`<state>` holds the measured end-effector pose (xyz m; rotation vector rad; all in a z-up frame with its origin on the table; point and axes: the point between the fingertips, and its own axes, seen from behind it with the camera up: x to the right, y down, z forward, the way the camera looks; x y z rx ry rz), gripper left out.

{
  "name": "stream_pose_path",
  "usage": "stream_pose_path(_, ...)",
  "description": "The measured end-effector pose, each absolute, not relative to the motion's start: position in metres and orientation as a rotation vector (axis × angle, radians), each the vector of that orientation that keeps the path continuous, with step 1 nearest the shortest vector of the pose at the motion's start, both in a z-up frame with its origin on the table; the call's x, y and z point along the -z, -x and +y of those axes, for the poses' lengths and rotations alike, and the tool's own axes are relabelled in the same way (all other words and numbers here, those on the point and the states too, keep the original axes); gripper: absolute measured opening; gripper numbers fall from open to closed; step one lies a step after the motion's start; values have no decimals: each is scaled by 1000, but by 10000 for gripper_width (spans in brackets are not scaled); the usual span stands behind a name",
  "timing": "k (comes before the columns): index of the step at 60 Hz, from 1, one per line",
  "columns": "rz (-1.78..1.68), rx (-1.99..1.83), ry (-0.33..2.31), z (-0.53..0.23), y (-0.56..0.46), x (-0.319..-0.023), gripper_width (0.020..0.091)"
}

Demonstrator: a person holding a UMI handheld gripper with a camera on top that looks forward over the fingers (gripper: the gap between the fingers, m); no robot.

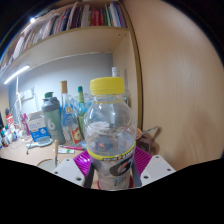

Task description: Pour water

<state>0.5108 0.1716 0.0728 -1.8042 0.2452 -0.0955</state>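
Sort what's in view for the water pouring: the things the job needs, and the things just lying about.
For the job:
- clear water bottle with yellow cap, upright between the gripper fingers, pink pads against its sides
- gripper

Just lying about:
- bottles on the desk behind it
- books on the shelf
- wooden side panel

No lettering on the bottle [109,135] label is clear enough to read

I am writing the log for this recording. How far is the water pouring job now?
Done: the gripper is shut on the bottle, both pads pressing its sides. In hand: the bottle is held upright, its yellow cap on. Left: uncapping and pouring. No receiving cup is clearly visible.
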Motion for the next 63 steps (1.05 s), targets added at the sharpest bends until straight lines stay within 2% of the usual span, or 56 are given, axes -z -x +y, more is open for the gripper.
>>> stream_pose_path(7, 234, 98, 1794, 172, -511, -74, 578)
stream_pose_path(13, 246, 82, 1832, 173, -509, -66, 618)
stream_pose_path(16, 289, 86, 1943, 164, -514, -44, 767)
stream_pose_path(18, 333, 93, 1987, 156, -519, -36, 840)
stream_pose_path(20, 382, 101, 1984, 147, -524, -36, 865)
stream_pose_path(24, 404, 69, 1973, 131, -515, -46, 839)
stream_pose_path(37, 316, 66, 1980, 55, -474, -80, 841)
stream_pose_path(38, 311, 69, 1981, 47, -470, -83, 817)
stream_pose_path(39, 311, 73, 1984, 39, -466, -86, 842)
stream_pose_path(44, 317, 80, 1984, 1, -447, -103, 837)
stream_pose_path(52, 313, 95, 1988, -65, -415, -139, 841)
stream_pose_path(53, 310, 97, 1988, -73, -410, -143, 812)
stream_pose_path(54, 305, 101, 1988, -81, -406, -149, 837)
stream_pose_path(63, 244, 132, 1974, -147, -370, -192, 841)
